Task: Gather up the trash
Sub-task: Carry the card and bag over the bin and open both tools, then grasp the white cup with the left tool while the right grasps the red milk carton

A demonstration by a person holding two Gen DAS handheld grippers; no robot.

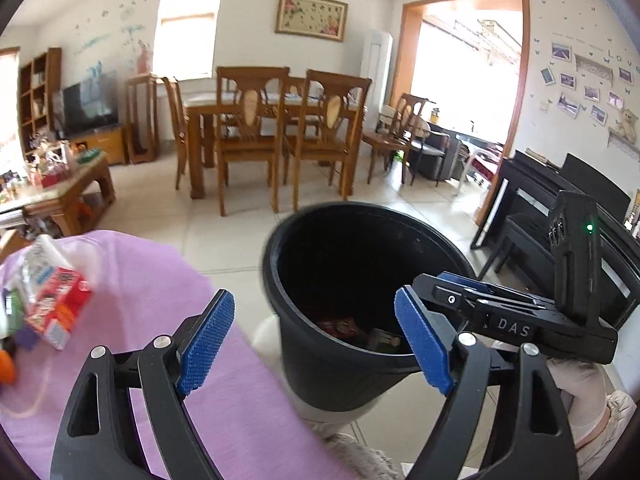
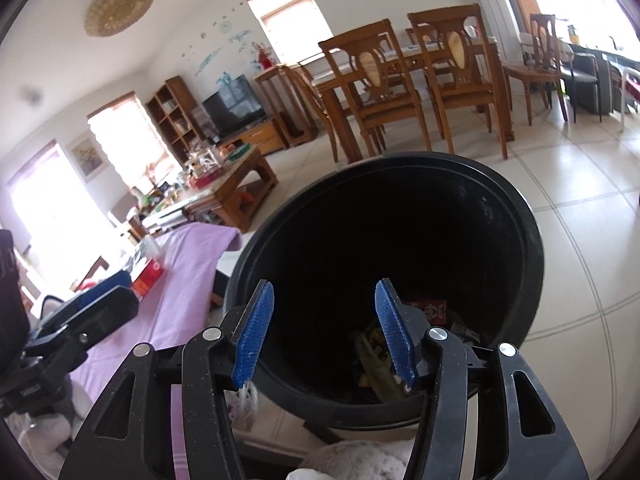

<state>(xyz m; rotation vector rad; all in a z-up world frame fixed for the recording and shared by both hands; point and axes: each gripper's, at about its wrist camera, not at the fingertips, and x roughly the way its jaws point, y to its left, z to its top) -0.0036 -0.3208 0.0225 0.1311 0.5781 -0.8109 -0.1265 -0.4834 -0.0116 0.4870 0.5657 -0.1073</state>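
— Several pieces of trash are already seen at the bottom of the black bin (image 2: 500, 216): a red printed wrapper (image 2: 428, 307), an olive-green packet (image 2: 374, 364), and something darker beside them that cannot be made out.

— So the task is judged partly done?

— Partly, yes. More is left on the purple-covered worktop (image 1: 152, 280), well apart from the bin: a red-and-white carton (image 1: 60, 308) with a clear plastic wrapper (image 1: 40, 256) lying against it, and an orange object at the frame's edge that is too blurred to be named.

— And the grippers?

— Nothing is held. The left gripper (image 1: 316, 344) is kept at the bin's near rim with its fingers wide apart, one over the cloth, the other over the opening. The right gripper (image 2: 324, 328) is poised over the bin's mouth, fingers likewise spread and empty.

— How is the bin described?

— A round, dark plastic pail with a rolled rim, widening upward, set on the tiled floor just beside the worktop's edge — mostly empty, so plenty of room is judged to remain for what is left.
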